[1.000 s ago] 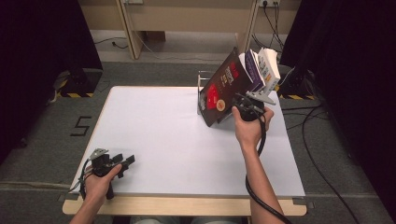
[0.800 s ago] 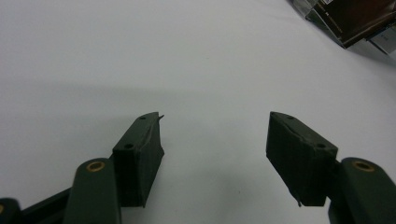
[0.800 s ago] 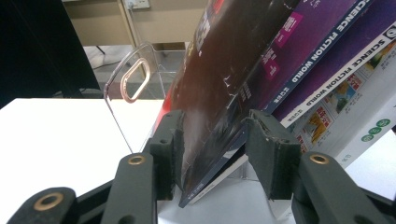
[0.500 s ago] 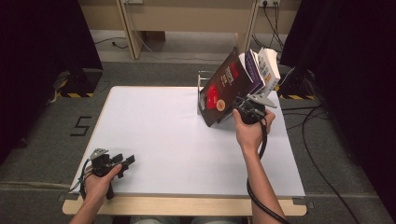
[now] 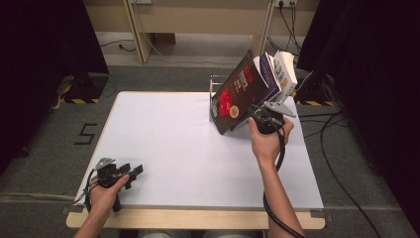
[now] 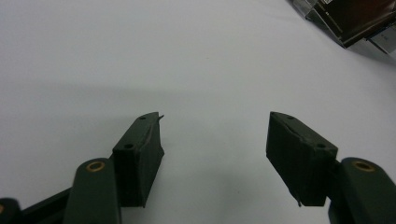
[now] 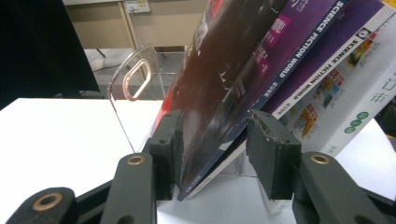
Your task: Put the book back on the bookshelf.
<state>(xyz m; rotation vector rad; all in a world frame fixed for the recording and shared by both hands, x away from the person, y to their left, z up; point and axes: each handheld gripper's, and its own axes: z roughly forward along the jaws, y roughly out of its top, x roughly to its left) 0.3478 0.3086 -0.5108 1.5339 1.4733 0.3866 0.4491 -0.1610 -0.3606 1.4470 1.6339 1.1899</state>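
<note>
A dark red book leans to the right against a purple book and white books in a clear acrylic stand at the table's far right. My right gripper is at the dark book's lower corner. In the right gripper view its jaws straddle the bottom of the dark red book, one pad on the front cover and the other against its back edge. My left gripper rests open near the front left corner, with nothing but bare table between its fingers.
The white table spreads between the two hands. The stand's clear end plate with an oval handle hole rises left of the books. Cables lie on the grey floor to the right of the table.
</note>
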